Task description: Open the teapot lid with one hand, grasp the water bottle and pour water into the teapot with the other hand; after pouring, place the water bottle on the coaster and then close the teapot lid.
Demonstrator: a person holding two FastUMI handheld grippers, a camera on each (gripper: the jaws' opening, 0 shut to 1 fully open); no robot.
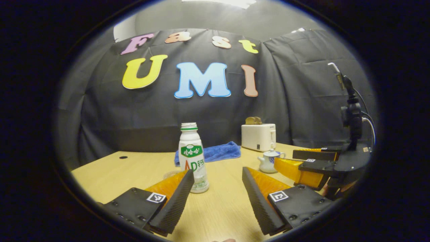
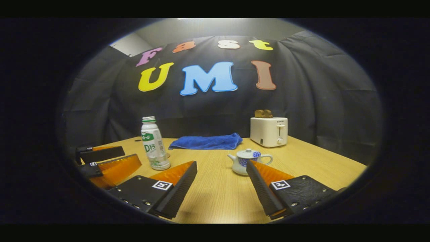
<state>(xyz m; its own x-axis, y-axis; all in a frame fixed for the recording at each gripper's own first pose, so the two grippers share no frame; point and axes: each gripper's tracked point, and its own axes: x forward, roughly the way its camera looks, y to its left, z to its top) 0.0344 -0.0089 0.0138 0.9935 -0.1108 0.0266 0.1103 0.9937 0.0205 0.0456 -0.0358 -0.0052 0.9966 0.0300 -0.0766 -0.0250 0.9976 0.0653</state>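
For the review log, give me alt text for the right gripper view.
The right gripper hangs open above a wooden table, with a lidded teapot just ahead. A water bottle stands left; a blue towel and toaster sit behind.

The bottle (image 1: 192, 157) is white with a green band and cap ring. The teapot (image 2: 247, 161) is white with a blue pattern. The towel (image 2: 206, 141) is blue, the toaster (image 2: 269, 131) white, the counter (image 2: 215, 198) light wood-grain.
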